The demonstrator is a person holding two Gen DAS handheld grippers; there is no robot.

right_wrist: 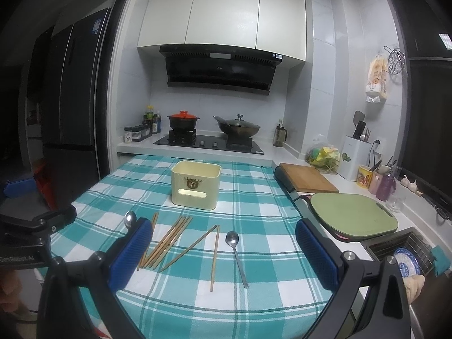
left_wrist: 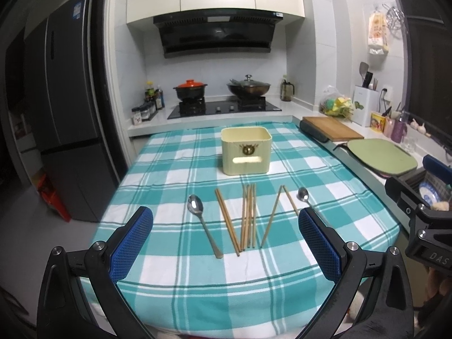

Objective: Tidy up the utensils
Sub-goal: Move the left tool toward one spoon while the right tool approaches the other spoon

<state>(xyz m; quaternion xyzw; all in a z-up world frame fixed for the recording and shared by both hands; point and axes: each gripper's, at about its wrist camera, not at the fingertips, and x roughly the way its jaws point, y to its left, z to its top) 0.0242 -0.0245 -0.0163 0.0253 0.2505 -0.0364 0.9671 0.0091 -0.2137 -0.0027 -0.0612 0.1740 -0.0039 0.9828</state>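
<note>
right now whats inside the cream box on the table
Only the upper inner walls of the box show, and they are bare. Its front wall hides the floor in both views, so anything lying low cannot be seen. The spoons and chopsticks lie on the cloth outside it.

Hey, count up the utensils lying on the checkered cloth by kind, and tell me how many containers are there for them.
Spoons: 2 (left spoon, right spoon)
Chopsticks: 8
Cream container: 1
Total: 11, all on the cloth; neither gripper holds anything.
</note>
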